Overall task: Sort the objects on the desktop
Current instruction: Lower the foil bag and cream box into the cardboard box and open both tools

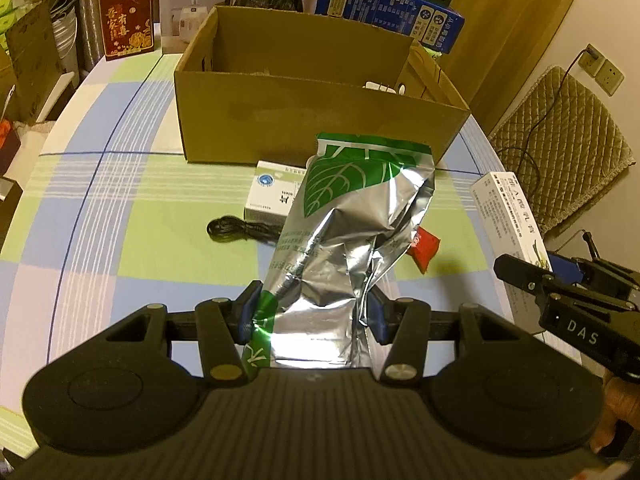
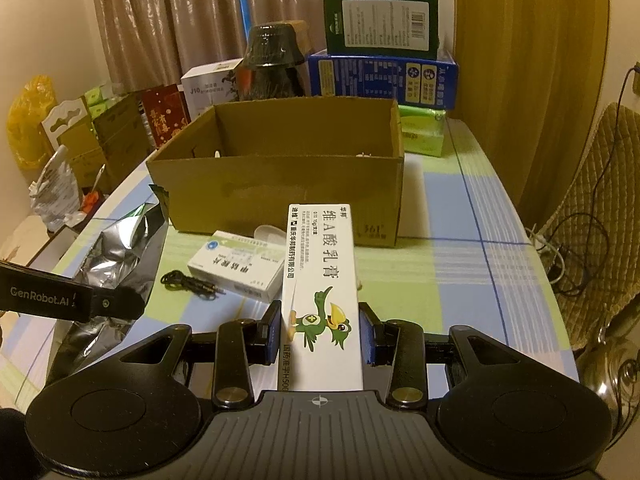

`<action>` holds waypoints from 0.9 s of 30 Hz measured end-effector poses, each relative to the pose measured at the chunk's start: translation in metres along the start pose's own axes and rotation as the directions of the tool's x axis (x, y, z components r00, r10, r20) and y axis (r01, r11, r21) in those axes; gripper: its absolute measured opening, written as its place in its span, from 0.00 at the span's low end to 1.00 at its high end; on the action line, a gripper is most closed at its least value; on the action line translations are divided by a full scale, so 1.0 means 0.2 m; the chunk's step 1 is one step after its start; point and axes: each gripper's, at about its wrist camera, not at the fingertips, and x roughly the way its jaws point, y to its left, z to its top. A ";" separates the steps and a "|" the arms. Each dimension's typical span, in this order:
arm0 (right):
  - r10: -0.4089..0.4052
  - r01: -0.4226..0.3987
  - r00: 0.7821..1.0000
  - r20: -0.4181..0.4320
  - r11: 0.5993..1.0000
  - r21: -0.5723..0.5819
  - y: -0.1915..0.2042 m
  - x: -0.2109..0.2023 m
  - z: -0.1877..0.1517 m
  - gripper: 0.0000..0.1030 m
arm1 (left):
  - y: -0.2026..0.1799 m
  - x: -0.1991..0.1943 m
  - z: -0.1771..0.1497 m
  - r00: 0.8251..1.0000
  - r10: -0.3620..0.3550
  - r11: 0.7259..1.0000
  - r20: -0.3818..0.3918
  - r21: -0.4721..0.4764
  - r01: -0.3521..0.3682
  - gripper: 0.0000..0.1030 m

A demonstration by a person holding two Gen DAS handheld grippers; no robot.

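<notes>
My left gripper [image 1: 314, 312] is shut on a crumpled silver foil bag with a green leaf print [image 1: 352, 224], held above the checked tablecloth. My right gripper [image 2: 320, 330] is shut on a long white ointment box with a green bird picture [image 2: 320, 280]. The same box [image 1: 508, 220] and the right gripper's body show at the right of the left wrist view. The foil bag [image 2: 120, 264] shows at the left of the right wrist view. An open cardboard box [image 1: 312, 92], [image 2: 280, 168] stands ahead of both grippers, with small white items inside.
On the cloth lie a small white medicine box [image 1: 272, 196], [image 2: 236, 264], a coiled black cable [image 1: 236, 230], [image 2: 188, 280] and a red sachet [image 1: 426, 246]. Blue and green cartons [image 2: 380, 64], a humidifier box [image 1: 196, 0] and a padded chair [image 1: 560, 152] surround the table.
</notes>
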 end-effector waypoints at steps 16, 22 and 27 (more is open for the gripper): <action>0.000 0.001 1.000 0.012 1.000 -0.021 -0.04 0.11 0.16 0.34 | -0.04 0.03 0.19 1.000 0.002 0.998 0.022 0.067 -0.003 0.46; -0.001 0.002 0.999 0.036 1.000 -0.031 -0.06 0.14 0.29 0.34 | -0.04 0.05 0.30 1.000 -0.002 0.996 0.028 0.091 0.000 0.46; 0.000 0.003 0.998 0.057 0.999 -0.054 -0.07 0.18 0.44 0.34 | -0.03 0.06 0.47 0.999 0.007 0.994 0.040 0.109 -0.011 0.46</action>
